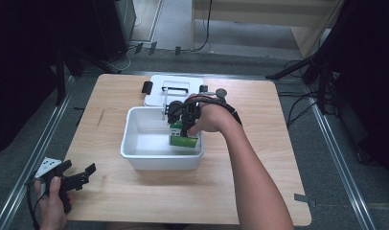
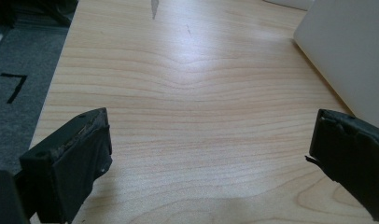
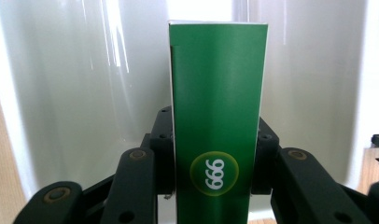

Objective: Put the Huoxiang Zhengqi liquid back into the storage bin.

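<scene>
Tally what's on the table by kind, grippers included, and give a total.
Green box: 1
White bin: 1
White lid: 1
Grippers: 2, the left gripper and the right gripper
Total: 5

Open tabletop (image 1: 111, 105) left of the white tub (image 1: 135, 158) (lid (image 1: 176, 88) close behind), tub walls hemming the green box (image 1: 183, 139).

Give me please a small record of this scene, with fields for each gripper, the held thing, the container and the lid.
right gripper: shut on the green box, over the white bin
green box: upright between the jaws, a round 999 logo on it
white bin: open, mid-table
lid: flat on the table behind the bin
left gripper: open, holds nothing, near table corner
</scene>
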A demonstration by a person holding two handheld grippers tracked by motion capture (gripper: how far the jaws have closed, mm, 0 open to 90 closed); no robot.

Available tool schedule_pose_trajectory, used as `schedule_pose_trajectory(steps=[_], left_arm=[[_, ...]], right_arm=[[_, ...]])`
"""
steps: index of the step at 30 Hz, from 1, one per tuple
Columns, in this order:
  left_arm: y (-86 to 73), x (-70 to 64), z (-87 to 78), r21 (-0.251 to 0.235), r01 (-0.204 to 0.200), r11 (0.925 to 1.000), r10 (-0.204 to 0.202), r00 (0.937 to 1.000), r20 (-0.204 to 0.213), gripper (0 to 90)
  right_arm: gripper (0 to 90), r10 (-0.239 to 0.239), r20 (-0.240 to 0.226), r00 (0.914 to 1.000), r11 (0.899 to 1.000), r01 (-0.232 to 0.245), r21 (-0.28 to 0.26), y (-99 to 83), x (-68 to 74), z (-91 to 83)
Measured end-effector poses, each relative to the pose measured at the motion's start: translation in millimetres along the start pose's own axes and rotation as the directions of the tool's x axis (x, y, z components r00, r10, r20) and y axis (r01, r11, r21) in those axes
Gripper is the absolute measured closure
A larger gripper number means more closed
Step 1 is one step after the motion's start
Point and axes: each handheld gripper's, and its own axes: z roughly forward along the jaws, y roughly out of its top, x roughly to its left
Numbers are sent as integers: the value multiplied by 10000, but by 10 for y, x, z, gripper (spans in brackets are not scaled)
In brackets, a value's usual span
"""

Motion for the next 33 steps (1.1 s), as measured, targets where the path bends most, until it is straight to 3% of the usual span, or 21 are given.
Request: schedule_pose_trajectory(steps=[6, 14, 30, 32, 33], left_arm=[[0, 1, 0, -16, 7, 10000, -7, 10000, 2, 0], [-1, -1, 2, -28, 26, 10000, -26, 10000, -10, 0], [0, -2, 1, 6, -7, 10000, 7, 10000, -7, 0], [0, -2, 1, 8, -6, 10000, 6, 10000, -17, 0], [0, -3, 2, 9, 1, 10000, -1, 10000, -13, 0]], right_arm=[[636, -10, -121, 9999, 9999, 11, 104, 8, 1, 115], [627, 71, -131, 9999, 10000, -71, 67, 1, 1, 125], [446, 665, -6, 9978, 9970, -664, -393, -78, 6, -9], [411, 849, 56, 9964, 9951, -845, -511, -90, 5, -50], [387, 1157, 112, 9932, 9909, -1146, -706, -104, 0, -100]])
